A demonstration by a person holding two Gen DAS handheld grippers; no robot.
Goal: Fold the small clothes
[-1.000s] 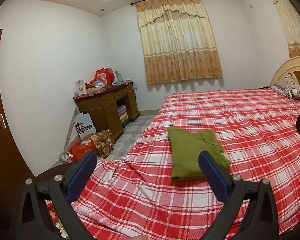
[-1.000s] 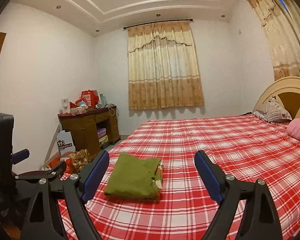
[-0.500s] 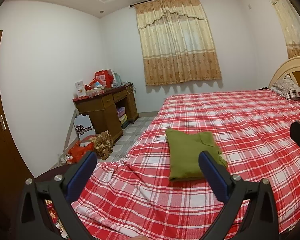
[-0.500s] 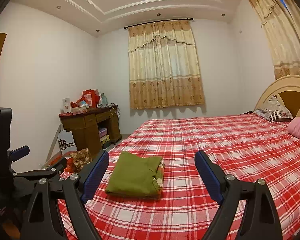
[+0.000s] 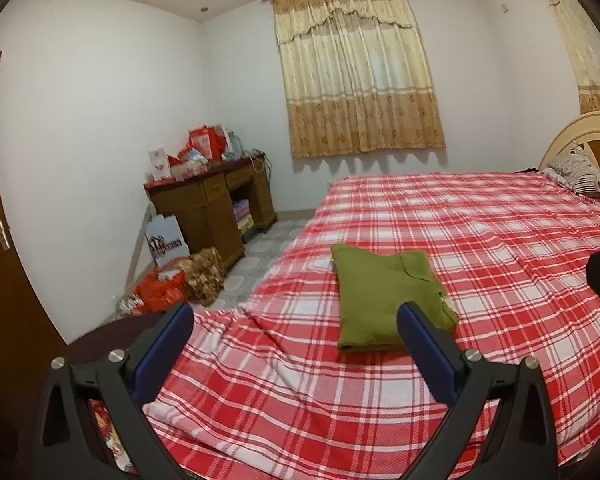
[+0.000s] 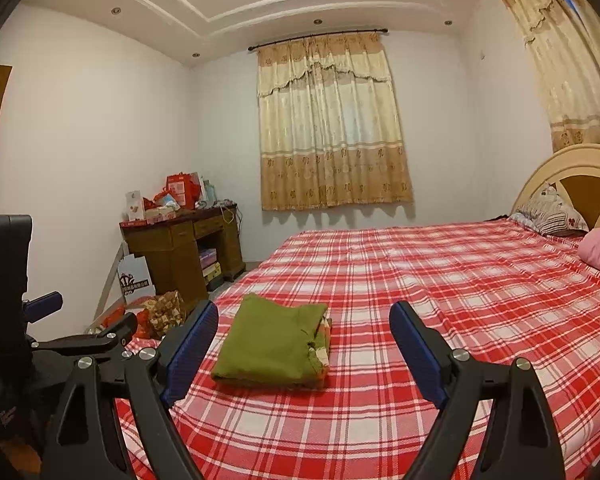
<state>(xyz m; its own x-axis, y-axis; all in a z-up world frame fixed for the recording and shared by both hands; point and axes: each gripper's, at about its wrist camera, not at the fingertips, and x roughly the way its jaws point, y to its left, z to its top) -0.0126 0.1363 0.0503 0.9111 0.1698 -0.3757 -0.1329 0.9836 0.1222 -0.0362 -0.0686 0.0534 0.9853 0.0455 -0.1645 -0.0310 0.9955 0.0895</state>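
- Left wrist view: my left claw (image 5: 296, 332) gapes wide, holding nothing, above the plaid bed (image 5: 500, 248).
- Folded green garment (image 5: 388, 300) lies flat on the bed, beyond my fingertips.
- My right claw (image 6: 304, 330) is likewise spread and empty, garment ahead.

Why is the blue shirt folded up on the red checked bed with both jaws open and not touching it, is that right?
Nearly right, but the shirt is green, not blue, as the right wrist view shows. It does lie folded on the red checked bed, and the left gripper and right gripper are open, touching nothing.
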